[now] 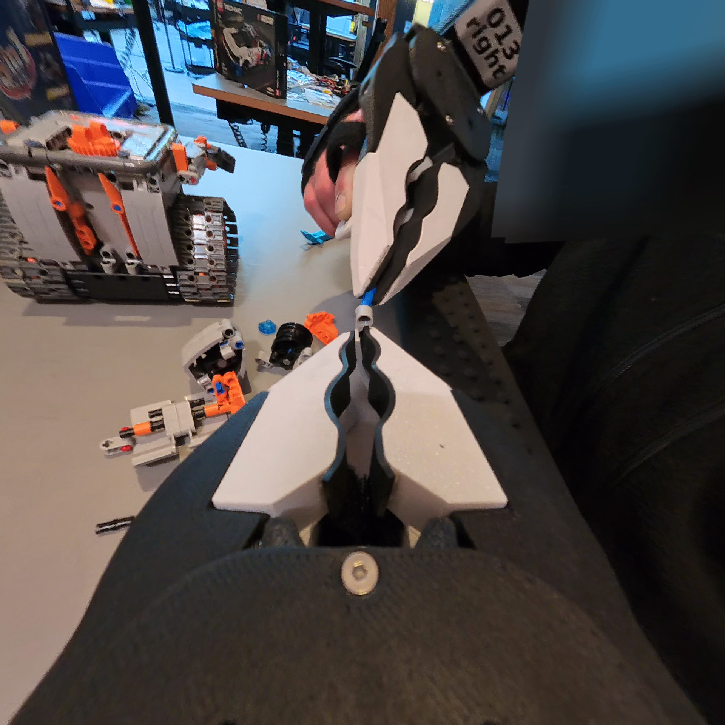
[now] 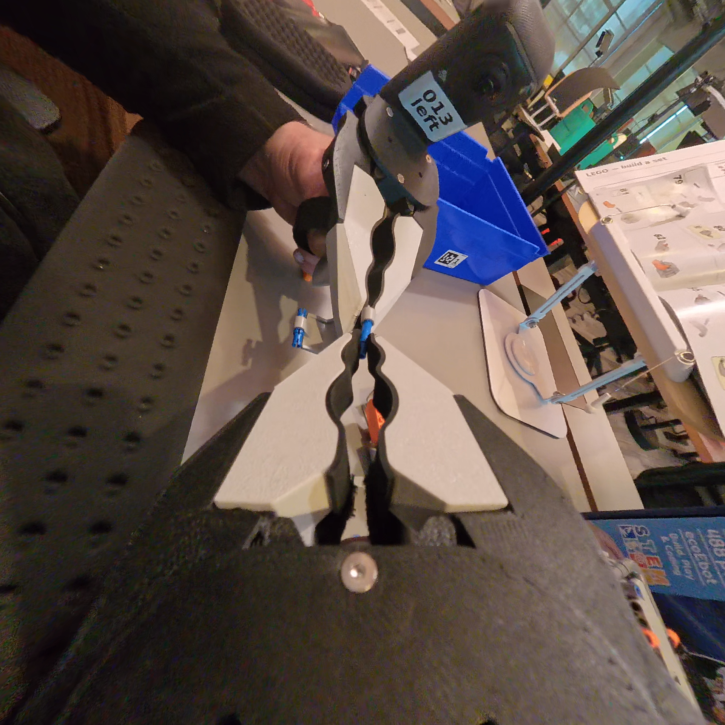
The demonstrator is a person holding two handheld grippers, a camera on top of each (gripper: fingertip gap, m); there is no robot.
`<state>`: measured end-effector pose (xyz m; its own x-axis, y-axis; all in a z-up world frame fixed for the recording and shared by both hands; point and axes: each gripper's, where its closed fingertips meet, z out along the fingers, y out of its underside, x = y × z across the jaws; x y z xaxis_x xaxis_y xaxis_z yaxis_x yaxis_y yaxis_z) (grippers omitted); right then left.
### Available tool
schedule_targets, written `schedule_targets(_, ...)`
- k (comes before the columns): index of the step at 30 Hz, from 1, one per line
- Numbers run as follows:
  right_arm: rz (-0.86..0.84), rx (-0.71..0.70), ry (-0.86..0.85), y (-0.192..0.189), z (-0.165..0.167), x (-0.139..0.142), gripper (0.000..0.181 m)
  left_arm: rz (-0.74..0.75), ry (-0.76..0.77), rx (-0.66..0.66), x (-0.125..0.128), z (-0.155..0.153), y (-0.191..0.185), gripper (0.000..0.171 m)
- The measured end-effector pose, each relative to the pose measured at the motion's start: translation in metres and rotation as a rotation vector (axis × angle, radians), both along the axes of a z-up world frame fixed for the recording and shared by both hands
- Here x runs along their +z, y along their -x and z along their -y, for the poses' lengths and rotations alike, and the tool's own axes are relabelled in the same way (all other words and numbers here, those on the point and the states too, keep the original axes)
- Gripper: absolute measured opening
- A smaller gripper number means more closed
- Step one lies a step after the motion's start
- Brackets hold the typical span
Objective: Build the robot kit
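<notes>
My left gripper (image 1: 361, 333) and right gripper (image 1: 370, 298) meet tip to tip above the grey table's near edge. Together they hold one small piece: a blue pin (image 1: 368, 296) with a grey bush (image 1: 364, 315) on it. The right gripper (image 2: 363, 345) is shut on the blue pin (image 2: 365, 333). The left gripper (image 2: 365, 319) is shut at the end with the grey bush (image 2: 367, 314). A second blue pin with a grey bush (image 2: 300, 327) lies on the table below them.
A grey and orange tracked model (image 1: 113, 212) stands at the left. Loose sub-assemblies (image 1: 176, 423), a black wheel (image 1: 288, 345) and an orange part (image 1: 321, 325) lie close by. A blue bin (image 2: 482, 219) and an instruction booklet on a stand (image 2: 667, 255) are behind. A black perforated pad (image 2: 98, 314) runs along the edge. The tips of both grippers are at nearly the same place. It is some 10 cm from my left tips to the black wheel (image 1: 288, 345).
</notes>
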<state>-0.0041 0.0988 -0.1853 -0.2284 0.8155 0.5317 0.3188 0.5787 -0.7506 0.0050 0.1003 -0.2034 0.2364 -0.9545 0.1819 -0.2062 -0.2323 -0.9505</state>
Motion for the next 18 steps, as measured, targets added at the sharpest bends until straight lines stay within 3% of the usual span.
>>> schedule_targets(9, -0.001, 0.08, 0.153, -0.002, 0.007, 0.001, 0.0, -0.017, -0.048, -0.043, 0.003, 0.007, -0.002, 0.0)
schedule_targets(18, 0.071, 0.097, 0.122, -0.004, 0.01, -0.009, 0.0, -0.112, -0.087, -0.051, -0.008, 0.009, -0.002, 0.0)
